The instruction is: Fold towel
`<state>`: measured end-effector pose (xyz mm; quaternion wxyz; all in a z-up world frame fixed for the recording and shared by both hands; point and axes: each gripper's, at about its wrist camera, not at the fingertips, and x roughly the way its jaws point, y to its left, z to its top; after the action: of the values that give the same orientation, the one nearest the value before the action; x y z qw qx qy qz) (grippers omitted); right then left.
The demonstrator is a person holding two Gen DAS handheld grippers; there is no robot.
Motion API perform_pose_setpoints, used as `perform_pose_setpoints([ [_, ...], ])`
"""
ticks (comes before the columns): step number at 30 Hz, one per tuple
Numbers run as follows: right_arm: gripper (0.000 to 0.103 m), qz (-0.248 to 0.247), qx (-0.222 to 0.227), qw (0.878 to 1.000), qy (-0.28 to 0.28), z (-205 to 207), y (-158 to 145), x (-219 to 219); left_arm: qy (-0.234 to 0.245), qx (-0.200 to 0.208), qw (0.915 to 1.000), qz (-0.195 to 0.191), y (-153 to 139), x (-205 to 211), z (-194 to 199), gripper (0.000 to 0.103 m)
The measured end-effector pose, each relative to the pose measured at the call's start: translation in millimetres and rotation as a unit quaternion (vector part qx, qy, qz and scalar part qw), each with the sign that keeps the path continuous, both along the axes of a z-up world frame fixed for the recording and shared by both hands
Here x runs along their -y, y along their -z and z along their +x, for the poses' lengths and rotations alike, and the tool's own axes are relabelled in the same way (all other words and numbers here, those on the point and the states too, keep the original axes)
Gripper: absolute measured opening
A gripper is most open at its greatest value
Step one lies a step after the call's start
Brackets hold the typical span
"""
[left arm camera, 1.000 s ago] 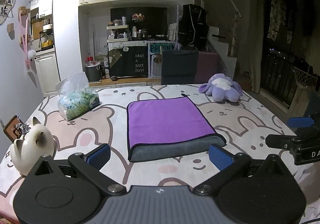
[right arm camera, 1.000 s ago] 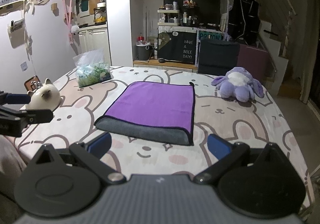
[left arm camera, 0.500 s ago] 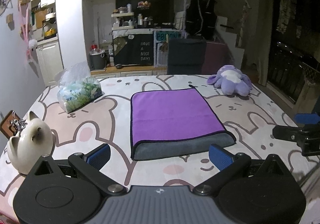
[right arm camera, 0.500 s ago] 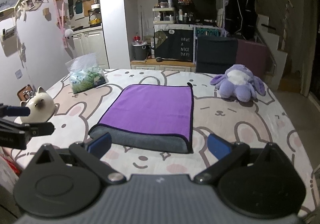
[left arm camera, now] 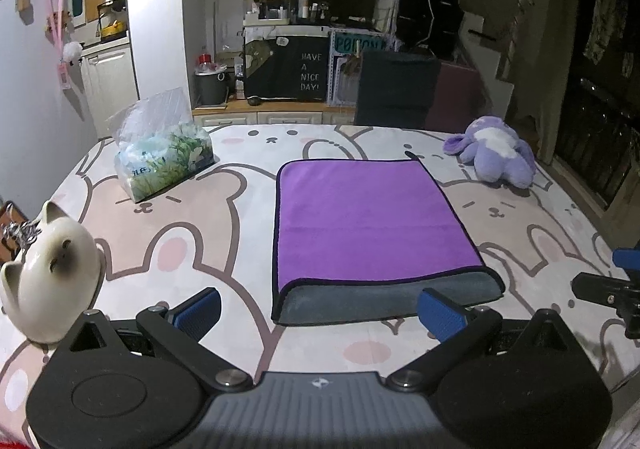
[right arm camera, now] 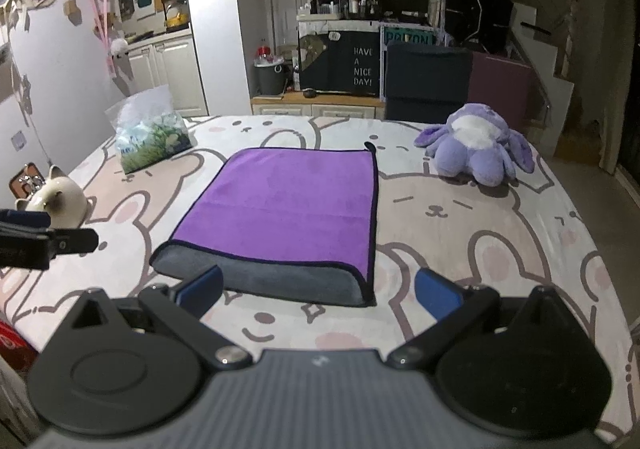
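Observation:
A purple towel (left arm camera: 368, 221) with a grey underside lies folded flat in the middle of the table, its grey rolled fold at the near edge; it also shows in the right wrist view (right arm camera: 288, 209). My left gripper (left arm camera: 320, 313) is open and empty, held just short of the towel's near edge. My right gripper (right arm camera: 318, 291) is open and empty, also at the near edge. The right gripper shows at the right edge of the left wrist view (left arm camera: 612, 289); the left gripper shows at the left edge of the right wrist view (right arm camera: 44, 241).
A bunny-print cloth covers the table (left arm camera: 192, 217). A white cat figurine (left arm camera: 52, 281) stands near left, a bagged tissue pack (left arm camera: 160, 157) far left, a purple plush toy (left arm camera: 496, 157) far right. A dark chair (left arm camera: 396, 93) stands behind the table.
Both grippers have risen and drawn back slightly, so the table looks flatter and the towel lower in view. The towel has not moved. Both stay open.

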<state>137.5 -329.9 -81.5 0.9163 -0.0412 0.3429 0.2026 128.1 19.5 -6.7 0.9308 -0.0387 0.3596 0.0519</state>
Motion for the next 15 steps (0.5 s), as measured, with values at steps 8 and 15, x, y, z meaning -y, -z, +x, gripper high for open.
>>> perform_pose_setpoints([
  [8, 0.103, -0.022, -0.005, 1.0, -0.005, 23, 9, -4, 0.005, -0.006, 0.9999, 0.009, 9, -9, 23, 0.103],
  [15, 0.103, -0.027, -0.011, 0.999, -0.014, 44, 21, -5, 0.018, -0.018, 0.9997, -0.005, 28, -20, 42, 0.103],
])
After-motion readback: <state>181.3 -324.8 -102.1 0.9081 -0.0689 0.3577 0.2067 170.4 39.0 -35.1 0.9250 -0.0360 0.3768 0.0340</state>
